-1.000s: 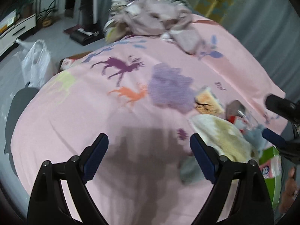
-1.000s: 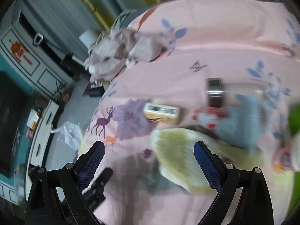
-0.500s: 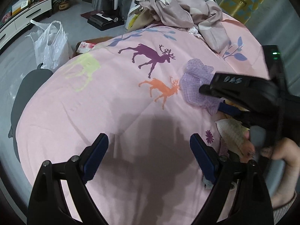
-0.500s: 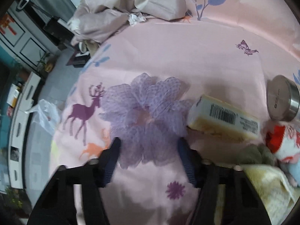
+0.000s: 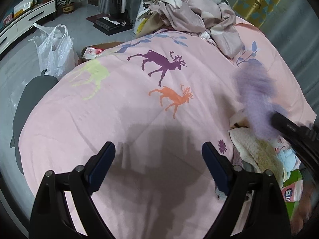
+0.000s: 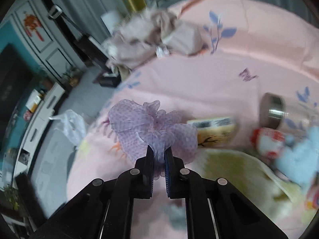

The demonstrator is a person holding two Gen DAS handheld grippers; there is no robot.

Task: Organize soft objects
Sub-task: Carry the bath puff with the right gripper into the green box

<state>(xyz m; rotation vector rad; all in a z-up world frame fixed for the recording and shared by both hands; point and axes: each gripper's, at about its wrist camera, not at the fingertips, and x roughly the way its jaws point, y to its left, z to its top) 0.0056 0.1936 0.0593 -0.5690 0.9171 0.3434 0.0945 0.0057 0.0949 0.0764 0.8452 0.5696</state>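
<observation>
My right gripper [image 6: 159, 153] is shut on a purple mesh scrunchie [image 6: 151, 127] and holds it lifted above the pink bedspread [image 6: 219, 83]. In the left wrist view the scrunchie [image 5: 257, 91] is a purple blur at the right, hanging from the right gripper's black arm. My left gripper [image 5: 158, 155] is open and empty over the pink bedspread [image 5: 119, 109], near its front part. A cream fleece cloth [image 5: 257, 151] and a light blue soft item [image 5: 287, 157] lie at the right; the cloth also shows in the right wrist view [image 6: 239, 171].
A heap of beige clothes [image 5: 191, 14] lies at the bed's far end. A yellow box [image 6: 215, 127], a steel-lidded jar [image 6: 273, 111] and a red-and-white item [image 6: 267, 141] lie by the soft things. A green tissue pack [image 5: 293, 189] sits at right. A plastic bag [image 5: 53, 47] stands on the floor.
My right gripper closed on the purple scrunchie and lifted it off the bedspread. The left gripper stayed open over the bed and barely moved.
</observation>
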